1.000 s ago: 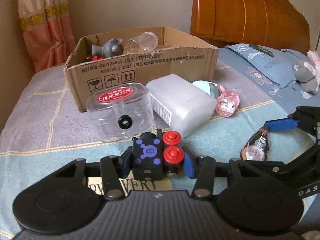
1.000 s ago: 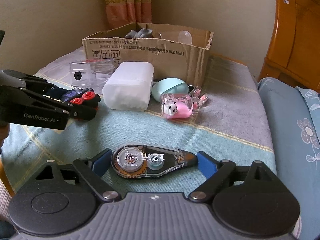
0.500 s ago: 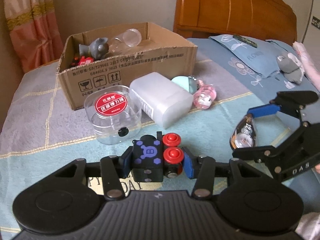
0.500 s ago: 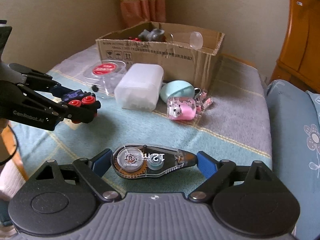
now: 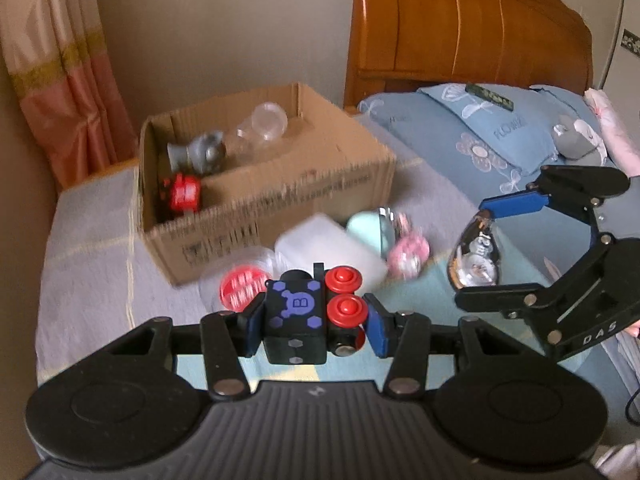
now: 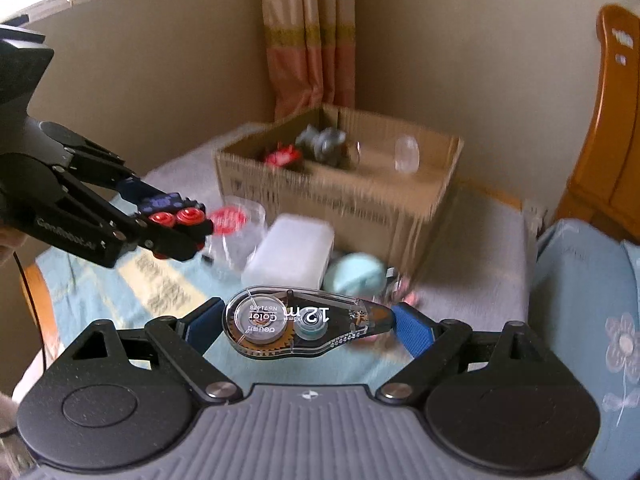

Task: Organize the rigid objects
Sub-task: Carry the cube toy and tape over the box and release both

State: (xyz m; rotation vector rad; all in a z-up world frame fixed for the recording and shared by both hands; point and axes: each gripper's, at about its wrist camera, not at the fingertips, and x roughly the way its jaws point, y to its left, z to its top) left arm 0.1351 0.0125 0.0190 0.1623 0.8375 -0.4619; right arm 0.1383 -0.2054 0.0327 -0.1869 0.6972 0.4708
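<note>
My left hand-held gripper (image 5: 314,322) squeezing tight on a black cube toy (image 5: 296,316) with red buttons, my right hand-held gripper (image 6: 306,320) spread wide, pinching a clear tape roller (image 6: 298,322), both above the bed (image 6: 472,248), cardboard box (image 5: 280,200) beyond

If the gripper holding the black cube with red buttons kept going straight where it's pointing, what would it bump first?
Probably the clear tub with the red lid, just beyond the black cube in the left gripper. The frosted white box sits close beside it, and the blur hides the depth, so it's a guess.
</note>
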